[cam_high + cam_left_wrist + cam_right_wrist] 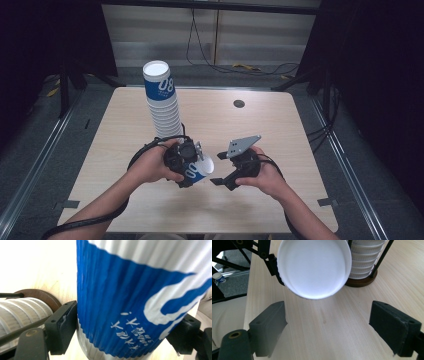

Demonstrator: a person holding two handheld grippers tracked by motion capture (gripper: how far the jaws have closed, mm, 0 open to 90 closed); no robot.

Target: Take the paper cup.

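Counter (125, 150): pale wood-grain top, rounded corners, standing on grey floor (360, 165). Round dark grommet hole (239, 103) near far edge, right of centre. Directly on it: tall stack of ribbed blue-and-white paper cups (162, 102), leaning slightly, sitting on round brown base (362, 281) with thin black upright rods (383, 257) around stack. Stack sits left of centre, well apart from grommet hole
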